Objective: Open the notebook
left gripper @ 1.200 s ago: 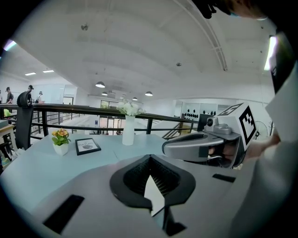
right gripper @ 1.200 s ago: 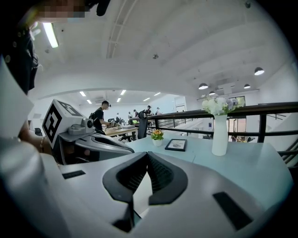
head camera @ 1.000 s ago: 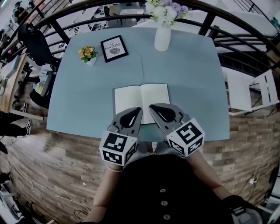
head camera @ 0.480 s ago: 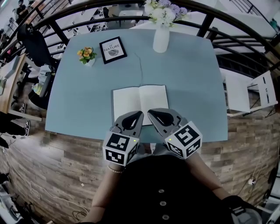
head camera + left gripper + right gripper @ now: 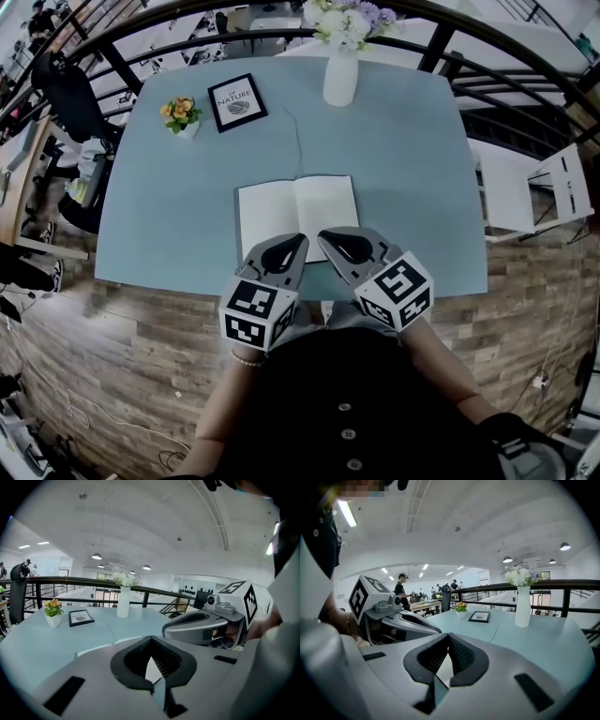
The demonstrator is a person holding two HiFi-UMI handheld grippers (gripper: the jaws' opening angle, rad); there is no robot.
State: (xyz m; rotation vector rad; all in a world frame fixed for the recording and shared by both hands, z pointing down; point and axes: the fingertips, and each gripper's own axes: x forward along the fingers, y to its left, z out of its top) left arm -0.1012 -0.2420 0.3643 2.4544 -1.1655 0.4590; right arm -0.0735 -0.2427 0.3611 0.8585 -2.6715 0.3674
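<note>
The notebook (image 5: pixel 296 217) lies open and flat on the pale blue table (image 5: pixel 412 187), two blank white pages showing. My left gripper (image 5: pixel 299 239) and right gripper (image 5: pixel 322 234) hover side by side over its near edge, tips close together. Both are shut with nothing between the jaws. In the left gripper view the shut left gripper (image 5: pixel 150 639) fills the bottom, with the right gripper (image 5: pixel 201 626) beside it and a strip of the notebook (image 5: pixel 93 649) beyond. The right gripper view shows the right gripper (image 5: pixel 449 636) shut and the left gripper (image 5: pixel 401 619) at its left.
At the table's far side stand a white vase of flowers (image 5: pixel 340 77), a framed picture (image 5: pixel 236 102) and a small pot of orange flowers (image 5: pixel 180 115). A black railing (image 5: pixel 450 42) curves behind the table. A white chair (image 5: pixel 555 192) is at the right.
The head view has shifted a little, so the notebook sits slightly higher in the picture. Both grippers stay shut at its near edge.
</note>
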